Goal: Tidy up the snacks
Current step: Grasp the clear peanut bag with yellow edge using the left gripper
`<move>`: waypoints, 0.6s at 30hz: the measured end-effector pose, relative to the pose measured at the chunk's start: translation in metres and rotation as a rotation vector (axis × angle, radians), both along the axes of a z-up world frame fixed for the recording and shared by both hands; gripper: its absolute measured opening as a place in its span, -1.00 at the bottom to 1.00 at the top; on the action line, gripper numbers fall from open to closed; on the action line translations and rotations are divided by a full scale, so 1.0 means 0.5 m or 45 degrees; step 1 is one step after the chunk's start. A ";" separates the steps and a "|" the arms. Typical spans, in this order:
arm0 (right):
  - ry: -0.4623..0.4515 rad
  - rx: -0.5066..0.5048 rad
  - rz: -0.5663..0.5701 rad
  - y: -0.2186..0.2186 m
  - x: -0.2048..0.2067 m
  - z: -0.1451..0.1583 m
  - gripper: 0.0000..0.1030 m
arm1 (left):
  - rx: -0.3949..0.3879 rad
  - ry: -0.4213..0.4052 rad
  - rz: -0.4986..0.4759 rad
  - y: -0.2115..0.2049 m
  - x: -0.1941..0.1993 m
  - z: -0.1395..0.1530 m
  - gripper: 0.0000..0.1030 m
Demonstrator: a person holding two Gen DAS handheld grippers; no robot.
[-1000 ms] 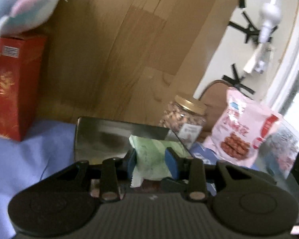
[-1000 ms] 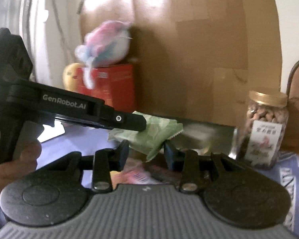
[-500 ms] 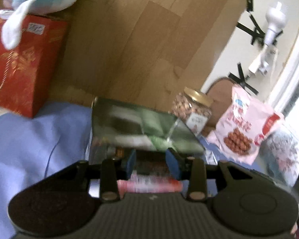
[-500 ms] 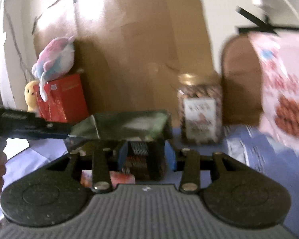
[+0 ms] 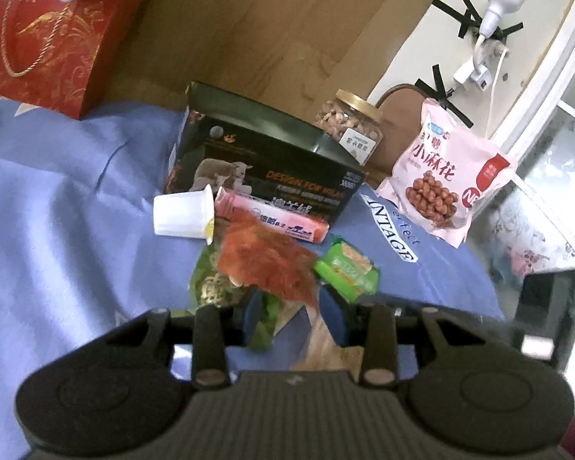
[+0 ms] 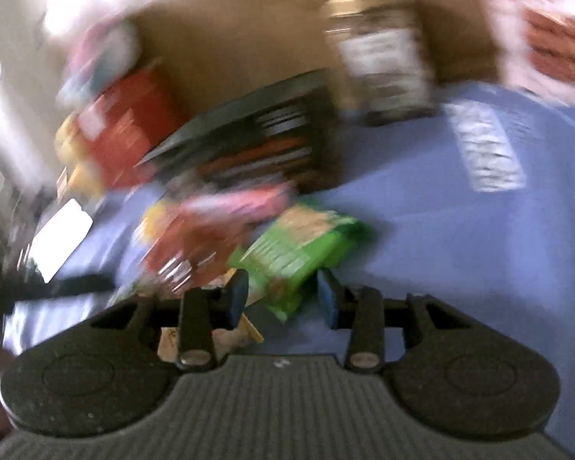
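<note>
Soft daylight from the side; right wrist view heavily motion-blurred, edges fisheye-bent.

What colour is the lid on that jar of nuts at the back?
Gold, on the clear nut jar; clearest in the left wrist view.

black box (image 5: 264,161): dark green lid, orange lettering, pale animal picture
gift bag (image 5: 53,30), left of the box: red, gold swirls, gold cord
jar (image 5: 350,130), behind the box: gold lid, white label
snack bag (image 5: 444,180), right of the box: pink, red badge
cup (image 5: 182,215), before the box: white
wafer pack (image 5: 347,266), before the box: green
cloth (image 5: 57,222): blue
</note>
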State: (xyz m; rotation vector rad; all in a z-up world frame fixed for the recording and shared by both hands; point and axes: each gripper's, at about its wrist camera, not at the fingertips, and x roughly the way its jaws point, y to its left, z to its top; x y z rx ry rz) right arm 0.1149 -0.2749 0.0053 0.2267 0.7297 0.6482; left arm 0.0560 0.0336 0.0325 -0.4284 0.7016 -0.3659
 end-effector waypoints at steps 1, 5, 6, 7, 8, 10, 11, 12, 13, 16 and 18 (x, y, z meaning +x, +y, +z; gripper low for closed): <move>-0.031 -0.006 0.037 0.015 -0.017 0.005 -0.17 | -0.007 0.002 0.005 0.003 -0.003 0.000 -0.33; -0.167 -0.076 0.080 0.036 -0.068 0.026 -0.17 | -0.021 0.011 0.009 0.011 -0.016 -0.003 -0.33; -0.191 -0.087 0.079 0.034 -0.076 0.031 -0.17 | -0.026 0.012 0.008 0.013 -0.023 -0.004 -0.33; -0.197 -0.080 0.082 0.029 -0.081 0.036 -0.17 | -0.032 0.013 0.003 0.016 -0.027 -0.004 -0.33; -0.181 -0.056 0.087 0.021 -0.082 0.038 -0.17 | -0.040 0.014 -0.002 0.019 -0.034 -0.005 -0.33; -0.130 0.005 0.111 0.006 -0.082 0.034 -0.17 | -0.049 0.029 -0.013 0.026 -0.052 -0.009 -0.33; -0.094 0.037 0.128 0.003 -0.079 0.032 -0.17 | -0.054 0.043 -0.027 0.028 -0.060 -0.011 -0.33; -0.065 0.059 0.146 0.005 -0.075 0.027 -0.17 | -0.063 0.062 -0.054 0.030 -0.072 -0.013 -0.33; -0.039 0.078 0.169 0.009 -0.073 0.024 -0.17 | -0.064 0.072 -0.073 0.032 -0.084 -0.014 -0.33; 0.006 0.105 0.193 0.022 -0.064 0.015 -0.17 | -0.060 0.106 -0.128 0.033 -0.128 -0.017 -0.33; 0.038 0.120 0.200 0.028 -0.058 0.005 -0.17 | -0.105 0.147 -0.167 0.030 -0.153 -0.025 -0.33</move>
